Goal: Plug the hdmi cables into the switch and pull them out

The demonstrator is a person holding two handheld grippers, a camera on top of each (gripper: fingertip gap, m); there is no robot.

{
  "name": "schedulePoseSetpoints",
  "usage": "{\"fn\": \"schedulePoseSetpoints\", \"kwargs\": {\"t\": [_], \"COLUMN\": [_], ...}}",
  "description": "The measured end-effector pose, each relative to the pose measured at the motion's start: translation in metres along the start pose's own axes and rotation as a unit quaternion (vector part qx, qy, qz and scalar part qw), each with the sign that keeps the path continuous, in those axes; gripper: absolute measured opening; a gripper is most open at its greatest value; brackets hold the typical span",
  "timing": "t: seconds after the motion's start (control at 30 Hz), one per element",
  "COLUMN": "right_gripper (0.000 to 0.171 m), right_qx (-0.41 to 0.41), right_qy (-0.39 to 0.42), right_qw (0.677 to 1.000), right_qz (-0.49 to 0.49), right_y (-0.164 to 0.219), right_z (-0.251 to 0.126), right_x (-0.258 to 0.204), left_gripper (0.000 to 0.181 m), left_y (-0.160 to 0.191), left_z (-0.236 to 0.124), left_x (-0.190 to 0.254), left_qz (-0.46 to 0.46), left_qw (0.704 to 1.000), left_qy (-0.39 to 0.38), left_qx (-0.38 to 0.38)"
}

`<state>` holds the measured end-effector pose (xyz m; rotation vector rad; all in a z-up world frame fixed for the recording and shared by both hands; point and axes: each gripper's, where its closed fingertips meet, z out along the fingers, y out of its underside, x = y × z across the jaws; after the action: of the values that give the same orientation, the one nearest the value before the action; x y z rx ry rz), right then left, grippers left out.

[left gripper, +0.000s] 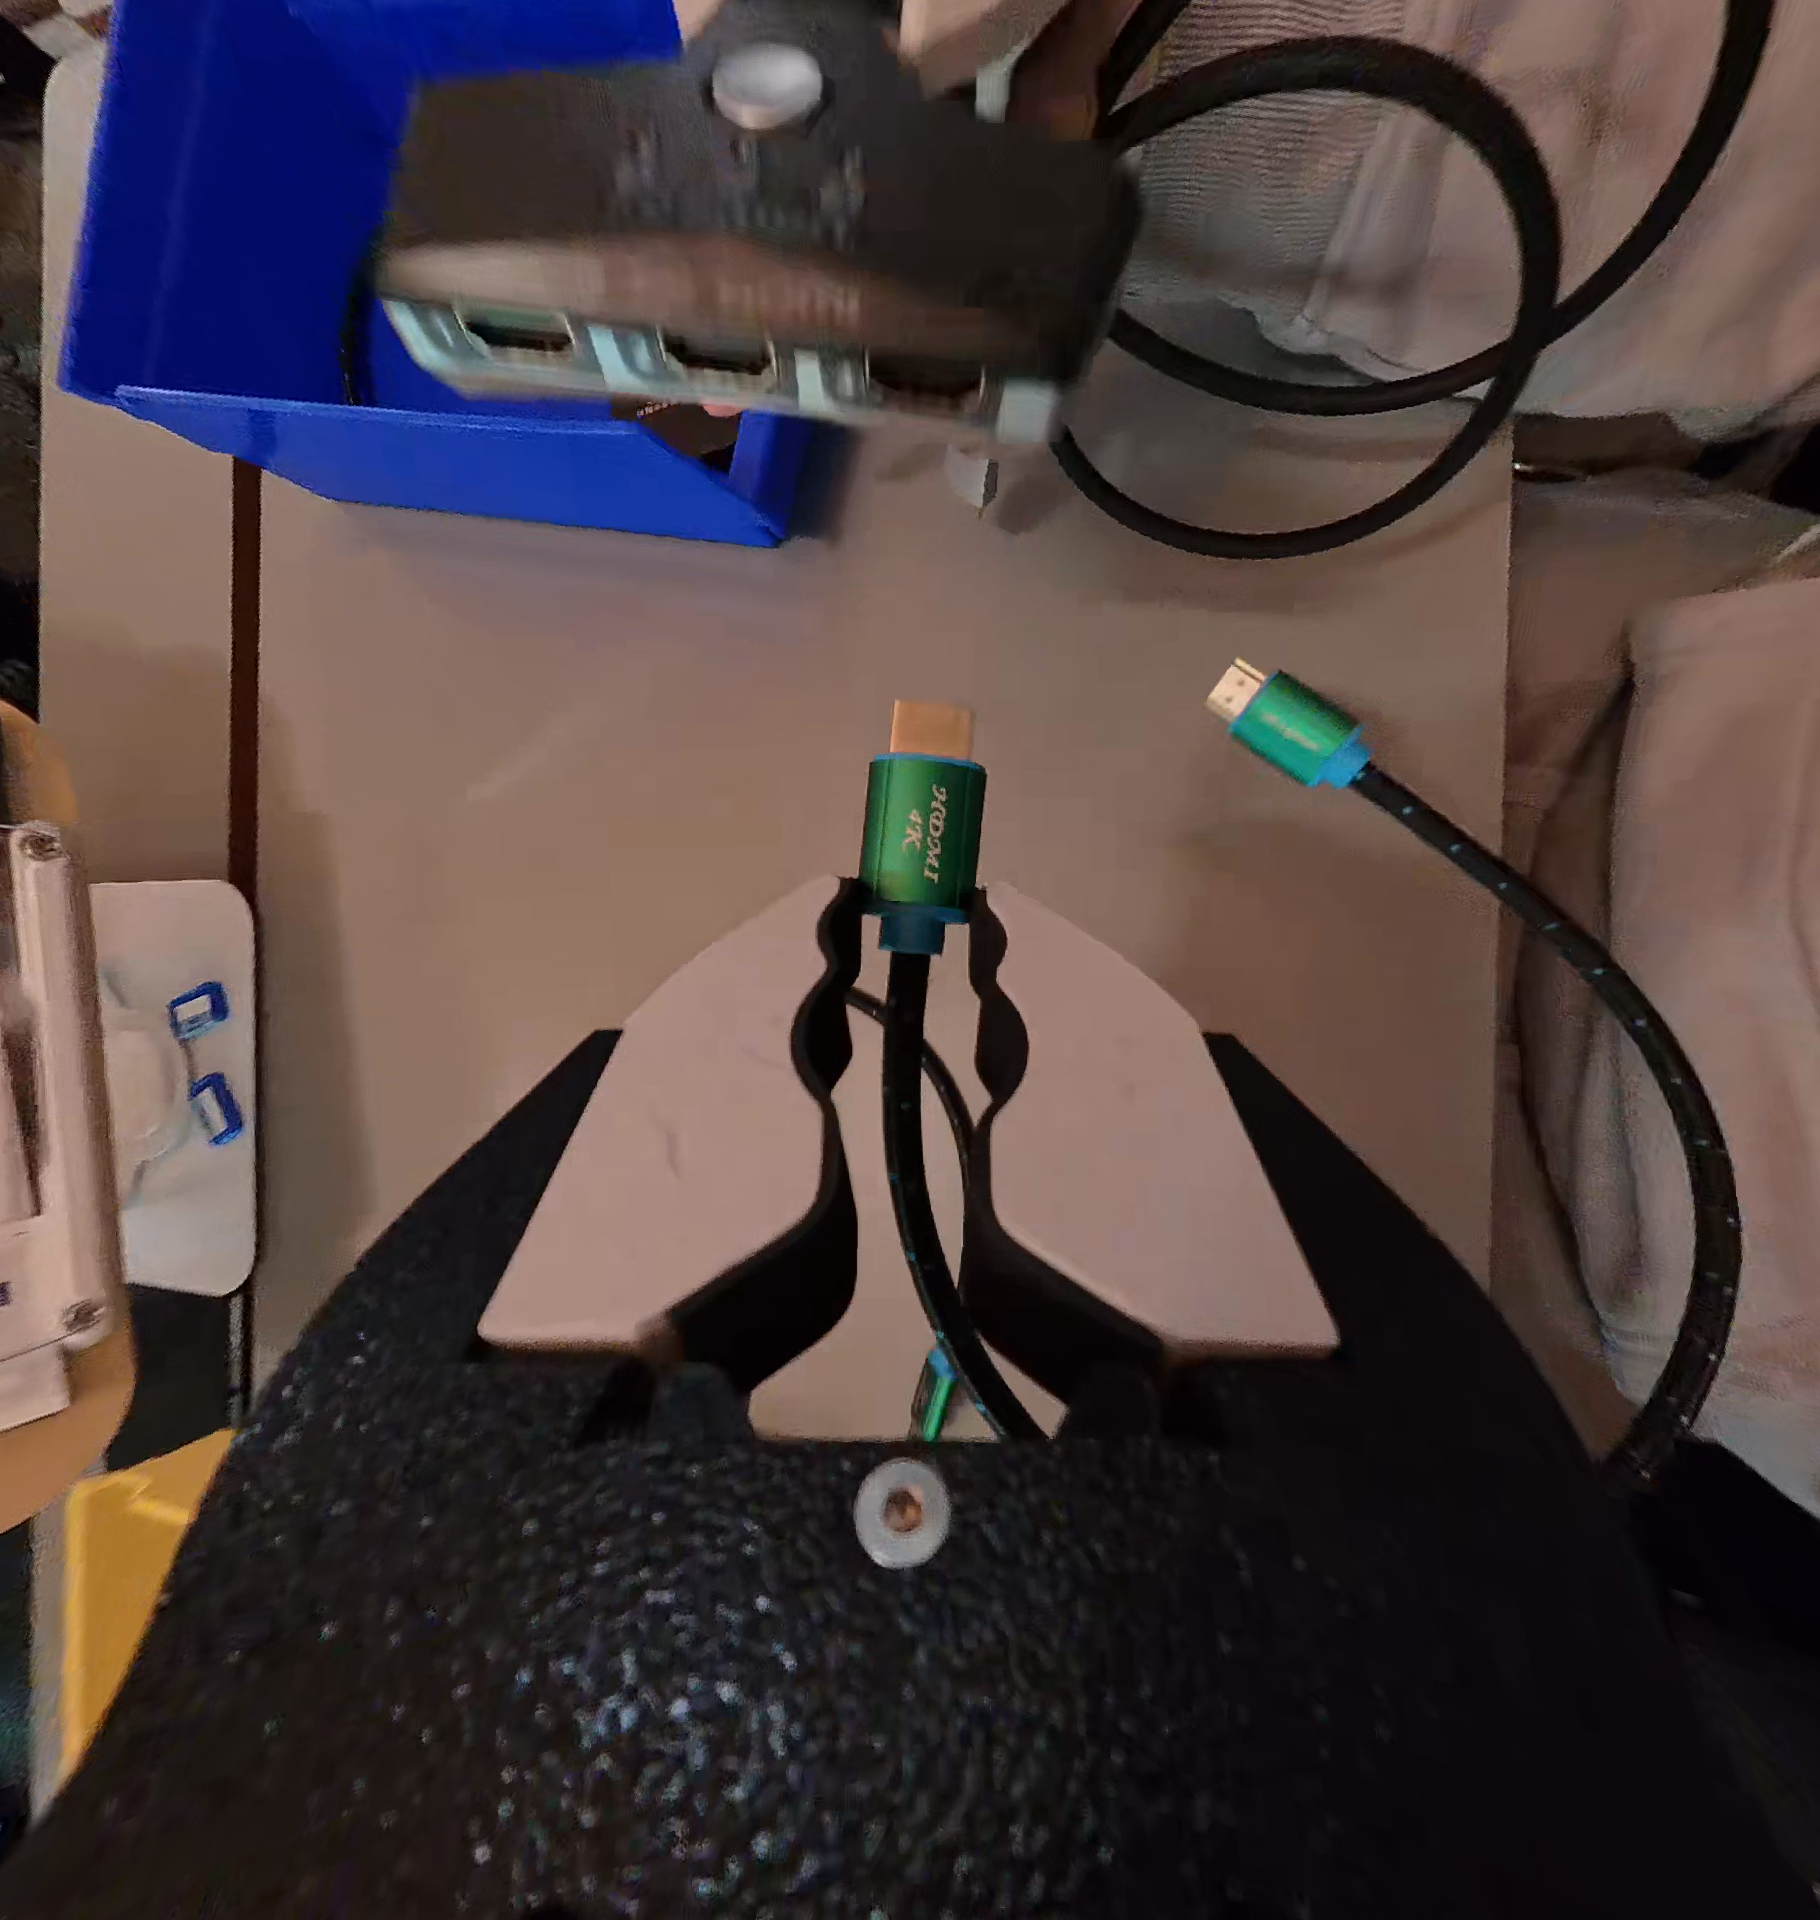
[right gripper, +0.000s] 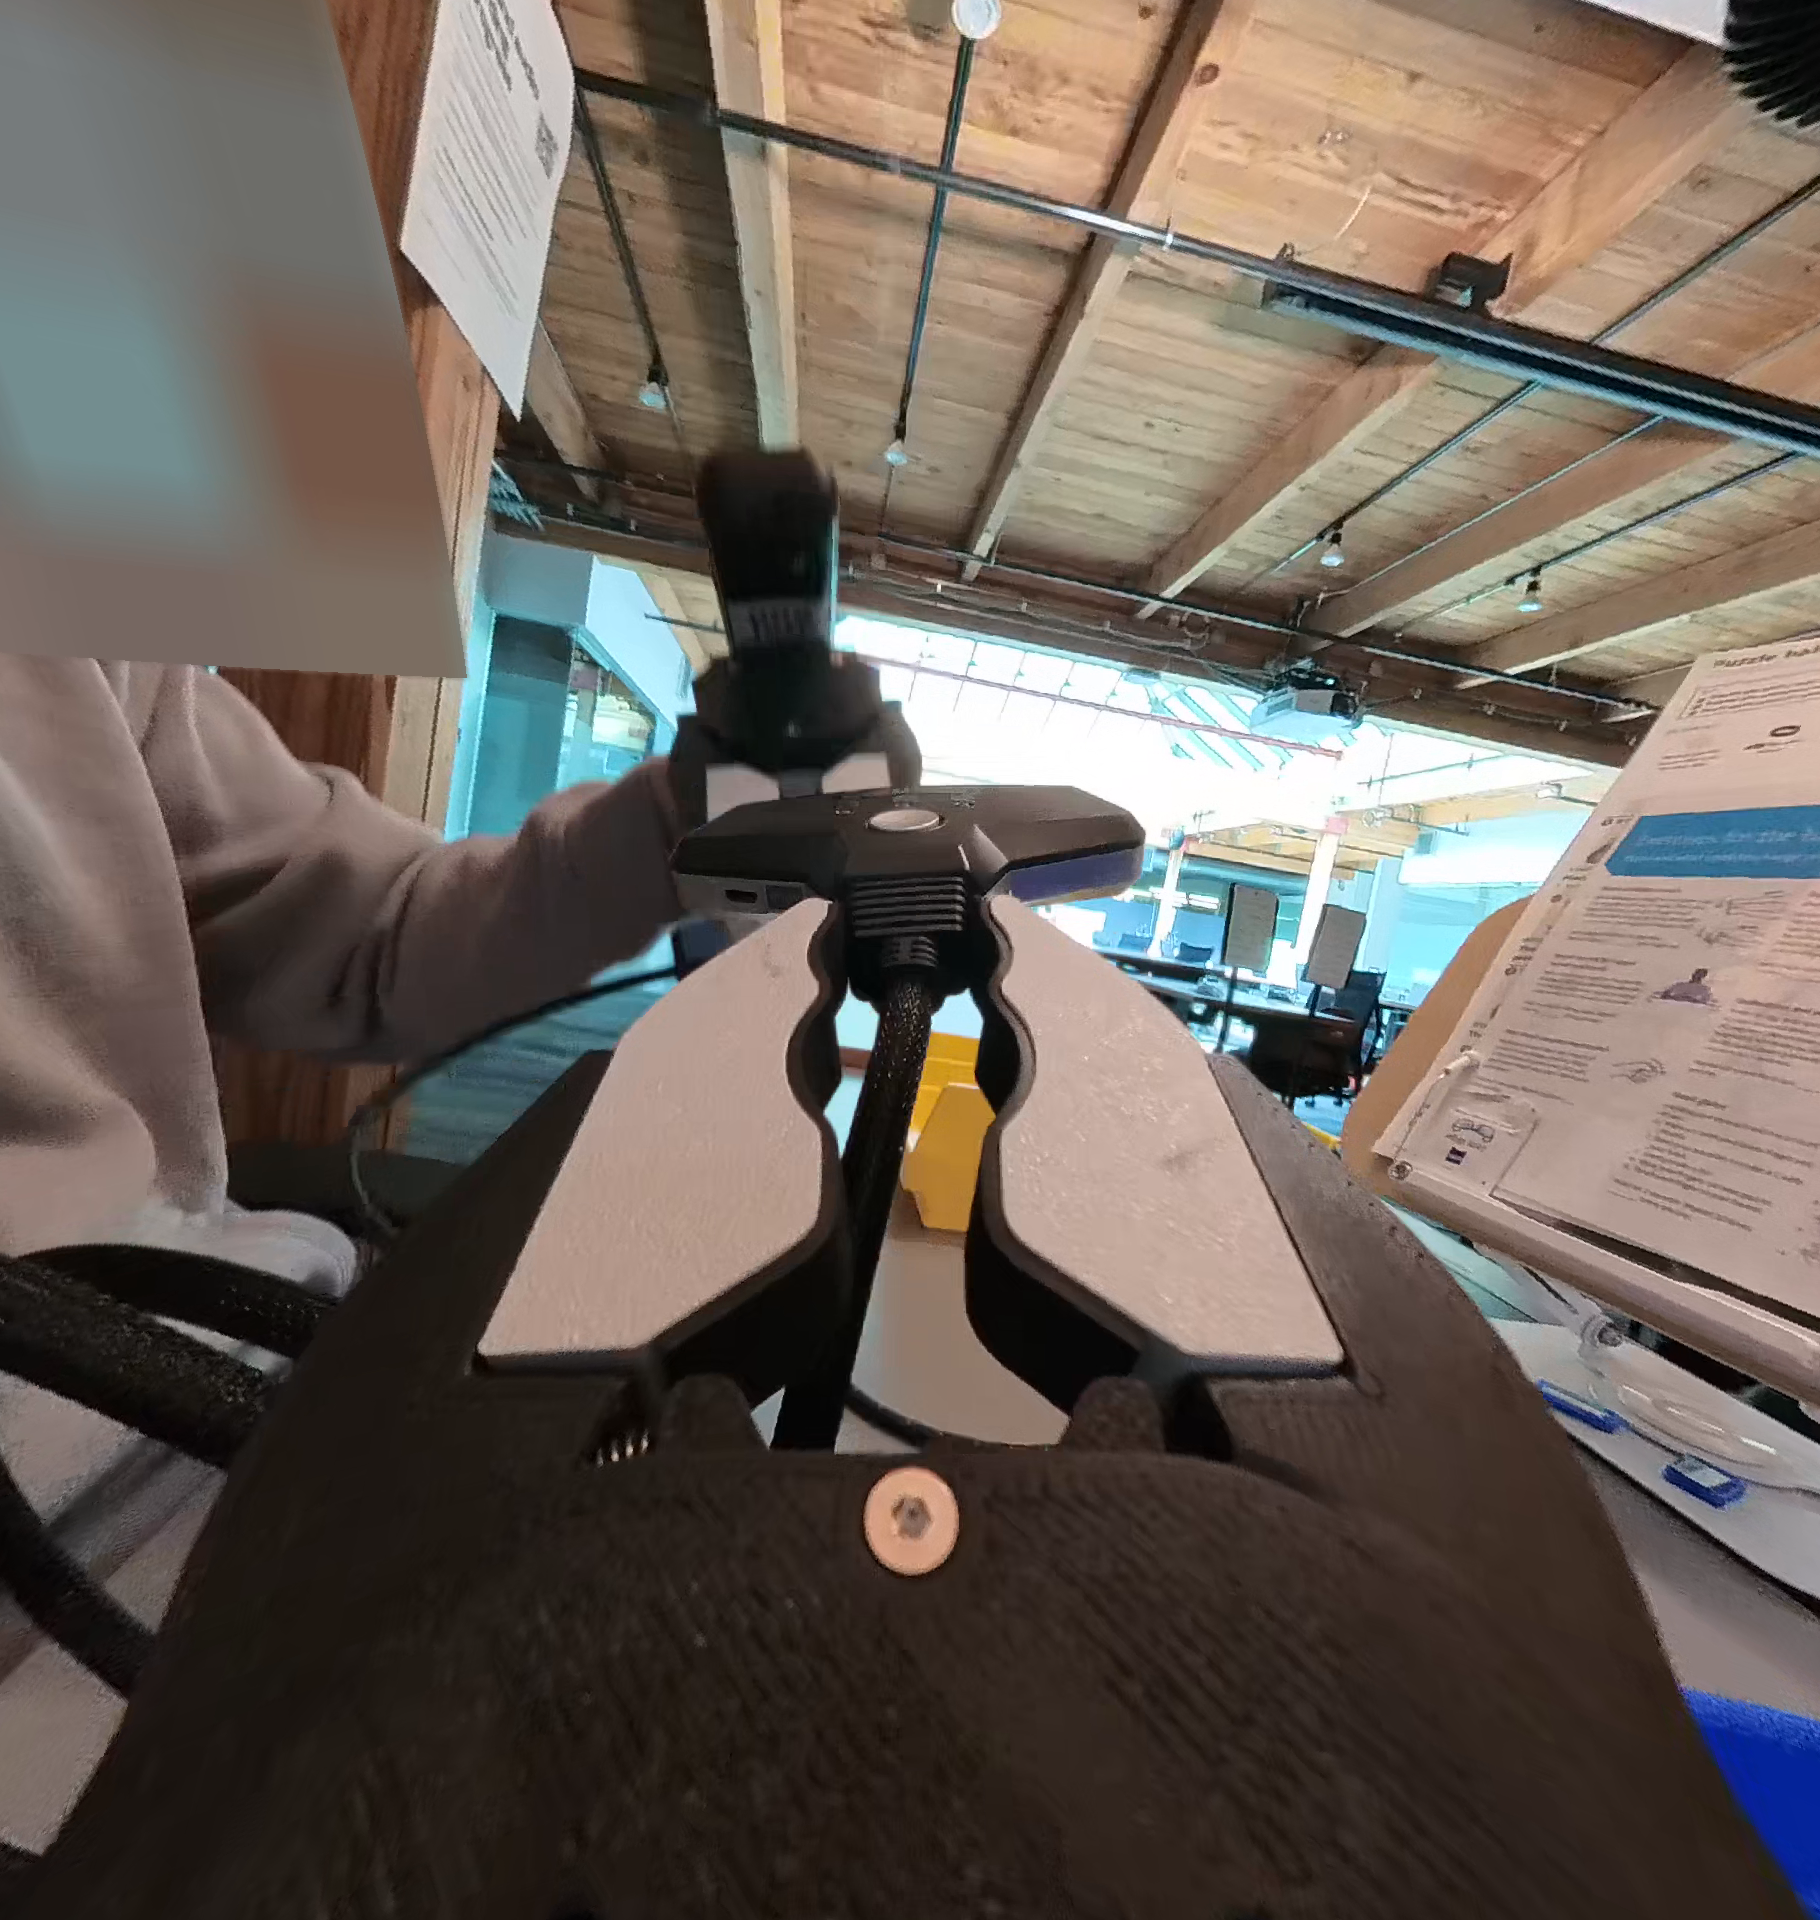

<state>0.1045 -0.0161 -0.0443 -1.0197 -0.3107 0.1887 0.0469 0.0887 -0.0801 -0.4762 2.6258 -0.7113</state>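
Note:
In the left wrist view my left gripper (left gripper: 921, 906) is shut on the rear of a green HDMI plug (left gripper: 921, 826), gold tip pointing forward and its braided cable running back between the fingers. The black switch (left gripper: 750, 239) hangs blurred ahead and above, its row of ports (left gripper: 719, 358) facing the plug with a wide gap between them. A second green plug (left gripper: 1290, 727) lies on the table to the right. In the right wrist view my right gripper (right gripper: 906, 925) is shut on the ribbed cable collar of the switch (right gripper: 906, 831). The left gripper (right gripper: 771, 644) shows beyond it.
A blue bin (left gripper: 262, 312) stands at the far left behind the switch. The switch's black cable (left gripper: 1405, 312) loops at the far right. A person's grey sleeve (right gripper: 262, 883) is on the left. A propped instruction board (right gripper: 1664, 987) and a yellow bin (right gripper: 947, 1122) stand on the right.

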Motion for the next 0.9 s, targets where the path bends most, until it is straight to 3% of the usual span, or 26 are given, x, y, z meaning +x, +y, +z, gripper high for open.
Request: {"fn": "schedulePoseSetpoints", "kwargs": {"t": [0.23, 0.33, 0.47, 0.57, 0.9], "right_gripper": [0.022, 0.022, 0.022, 0.022, 0.022], "right_qx": [0.010, 0.012, 0.019, -0.020, -0.081], "right_qy": [-0.013, -0.015, -0.013, 0.001, 0.003], "right_qw": [1.000, 1.000, 1.000, 1.000, 0.997], "right_qz": [0.001, -0.002, 0.001, -0.006, -0.016], "right_y": [-0.003, -0.005, -0.007, 0.004, 0.025], "right_z": [0.001, -0.002, -0.004, -0.004, 0.003], "right_x": [-0.004, -0.005, -0.004, 0.000, -0.001], "left_gripper": [0.019, 0.019, 0.019, 0.019, 0.019], "left_y": [-0.015, -0.012, -0.005, -0.007, -0.007], "left_z": [-0.018, -0.010, 0.004, 0.004, 0.000], "left_x": [-0.004, -0.011, -0.006, -0.003, 0.000], "left_qz": [0.046, 0.035, 0.011, 0.000, 0.019], "left_qw": [0.997, 0.998, 1.000, 0.999, 0.999], "left_qy": [-0.028, -0.036, 0.011, 0.028, 0.005], "left_qx": [-0.059, -0.048, -0.007, 0.024, -0.036]}}
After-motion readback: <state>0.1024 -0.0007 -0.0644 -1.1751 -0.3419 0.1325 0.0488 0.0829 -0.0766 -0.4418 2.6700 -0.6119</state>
